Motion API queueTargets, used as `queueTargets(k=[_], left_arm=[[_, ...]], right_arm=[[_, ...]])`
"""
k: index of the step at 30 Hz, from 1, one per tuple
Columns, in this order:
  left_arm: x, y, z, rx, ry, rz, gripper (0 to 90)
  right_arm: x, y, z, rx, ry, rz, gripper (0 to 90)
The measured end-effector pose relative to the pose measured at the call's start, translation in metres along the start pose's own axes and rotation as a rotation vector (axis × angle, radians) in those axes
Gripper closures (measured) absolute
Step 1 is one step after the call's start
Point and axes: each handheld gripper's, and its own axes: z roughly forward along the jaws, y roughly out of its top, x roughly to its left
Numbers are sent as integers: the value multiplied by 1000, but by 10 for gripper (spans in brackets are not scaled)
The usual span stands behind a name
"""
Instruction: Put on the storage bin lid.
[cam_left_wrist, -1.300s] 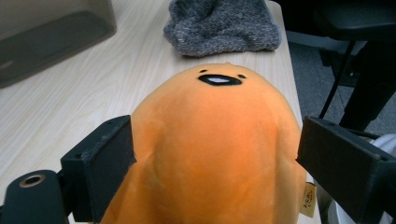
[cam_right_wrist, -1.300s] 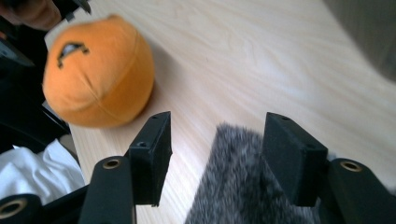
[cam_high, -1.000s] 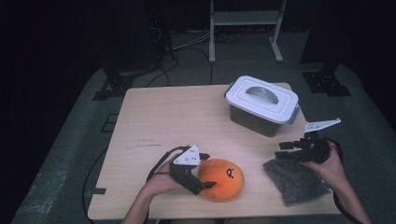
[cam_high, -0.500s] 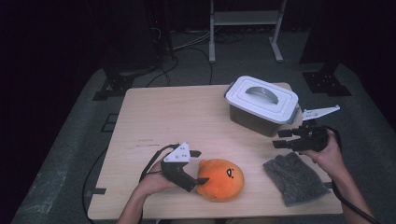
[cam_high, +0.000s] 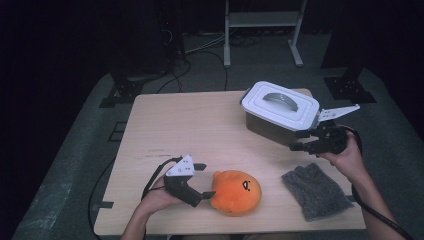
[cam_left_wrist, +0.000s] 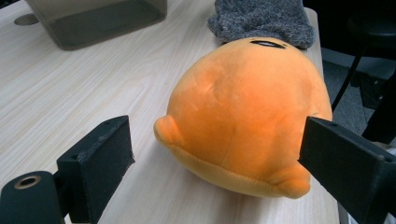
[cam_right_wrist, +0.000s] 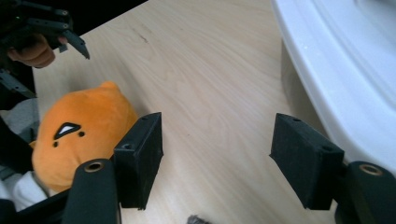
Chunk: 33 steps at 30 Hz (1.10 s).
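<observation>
Fingers of the left gripper (cam_high: 203, 179) stand wide apart, one on each side of the orange plush toy (cam_high: 236, 192). In the left gripper view the plush toy (cam_left_wrist: 243, 112) sits between the two black fingers (cam_left_wrist: 100, 158), and the right one is close against its side, but I cannot tell if it touches. The toy lies on the worktop (cam_high: 200, 130), near the front edge, and its little face points away from the left gripper.

The right gripper (cam_high: 306, 140) is up above the worktop, just beside the grey box (cam_high: 270, 131) with the white lid (cam_high: 282, 104). Its fingers have just been opening, and nothing is between them. In the right gripper view the fingers (cam_right_wrist: 140, 154) are wide, with bare wood between them, the white lid (cam_right_wrist: 341, 70) close by the right finger, and the plush toy (cam_right_wrist: 74, 135) past the left finger.

A grey fuzzy cloth (cam_high: 316, 190) lies flat on the worktop, under and a bit behind the right gripper's fingers. It is near the toy but not touching it. In the left gripper view the cloth (cam_left_wrist: 261, 21) lies just behind the toy.
</observation>
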Motion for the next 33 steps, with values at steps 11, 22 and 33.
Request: queueTargets(k=[11,22,33], left_arm=[[6,-7,-6,-16,30,-35,79],[7,-12,-11,-33,60,-53,78],[5,-19,-13,-34,71,-61,79]], right_arm=[[-15,20,-1,-17,-45,-14,316],[-35,30,1,-48,-71,-8,299],[-47,36,4,-56,-86,4,296]])
